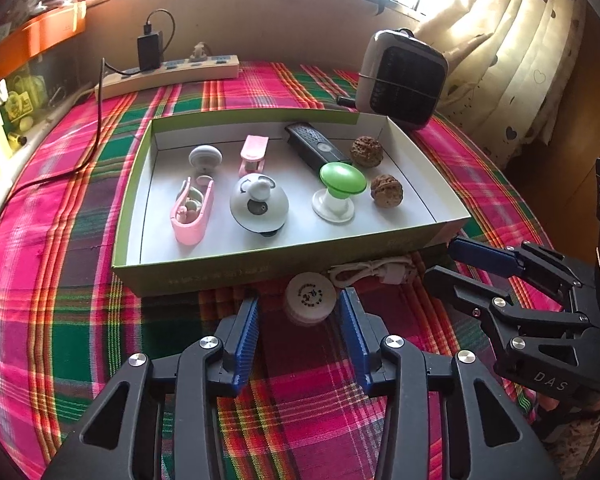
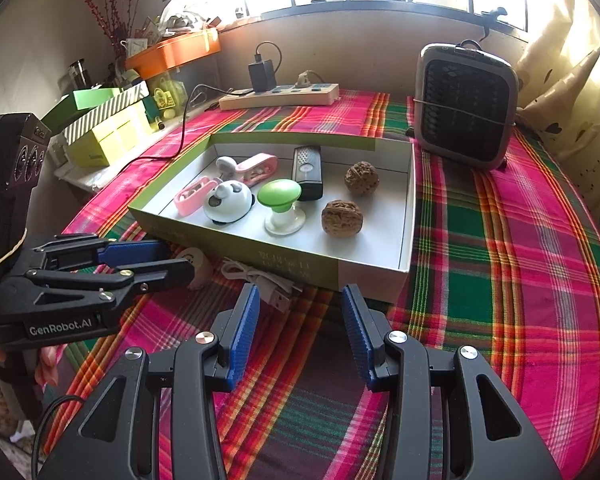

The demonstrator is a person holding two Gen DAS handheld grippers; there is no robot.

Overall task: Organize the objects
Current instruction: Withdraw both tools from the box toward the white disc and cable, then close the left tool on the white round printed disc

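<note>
The left claw point(image 1: 299, 312) is hovering spread around the round case point(image 1: 310, 297) beside the box point(image 1: 220, 268), likely for grasping it, while the right claw point(image 2: 300, 312) is waiting spread and empty.

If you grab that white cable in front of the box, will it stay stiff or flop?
The white cable lies in loose bundled loops on the cloth, so it would probably flop and dangle. It looks thin, so likely light. Its plug end might swing free.
</note>
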